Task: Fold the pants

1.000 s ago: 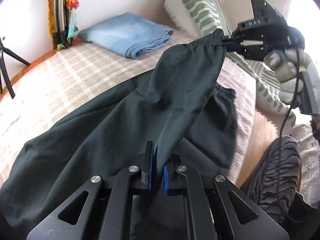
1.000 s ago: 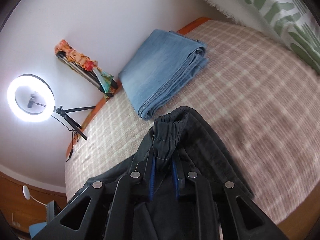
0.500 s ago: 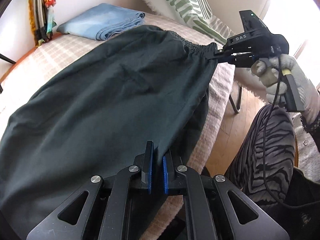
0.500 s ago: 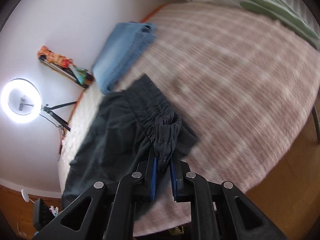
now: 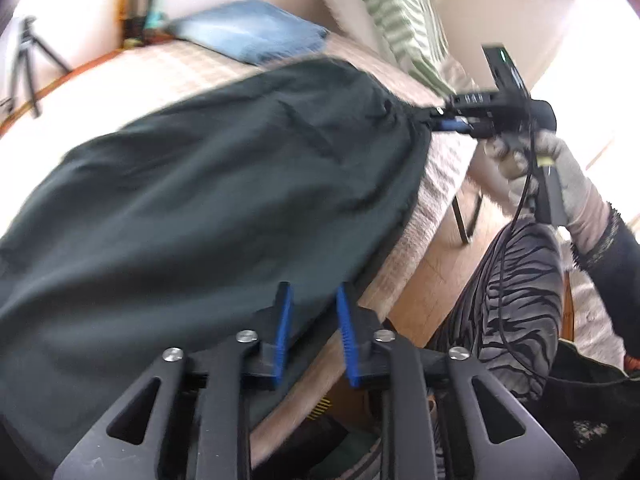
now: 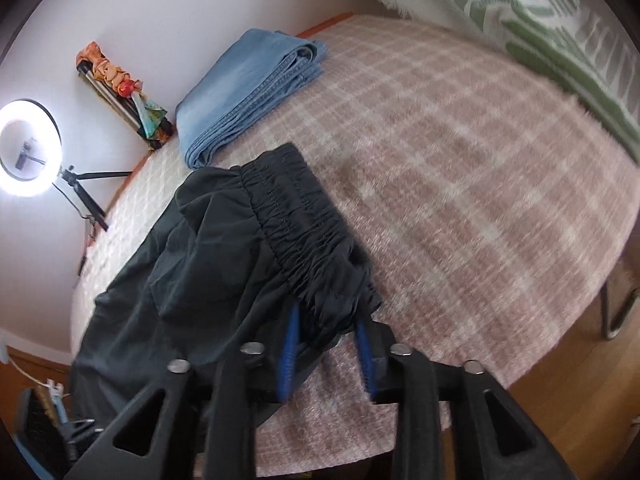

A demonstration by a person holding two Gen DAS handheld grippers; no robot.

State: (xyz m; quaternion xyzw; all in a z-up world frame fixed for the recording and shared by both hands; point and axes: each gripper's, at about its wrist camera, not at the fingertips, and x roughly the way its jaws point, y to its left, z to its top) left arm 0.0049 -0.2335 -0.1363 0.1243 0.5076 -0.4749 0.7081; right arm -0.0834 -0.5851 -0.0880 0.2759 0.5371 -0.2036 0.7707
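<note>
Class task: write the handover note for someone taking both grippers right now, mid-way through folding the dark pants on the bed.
Left gripper: jaws have just been opening; pants' edge still lies between them, no longer pinched.
Right gripper: jaws have just been opening too; gathered waistband sits loosely between them.
Dark pants lie spread over the checked bed cover, doubled lengthwise as far as can be seen. Folded jeans lie further back.
Done: pants laid down.
Left: probably fold them across into a smaller stack.
</note>
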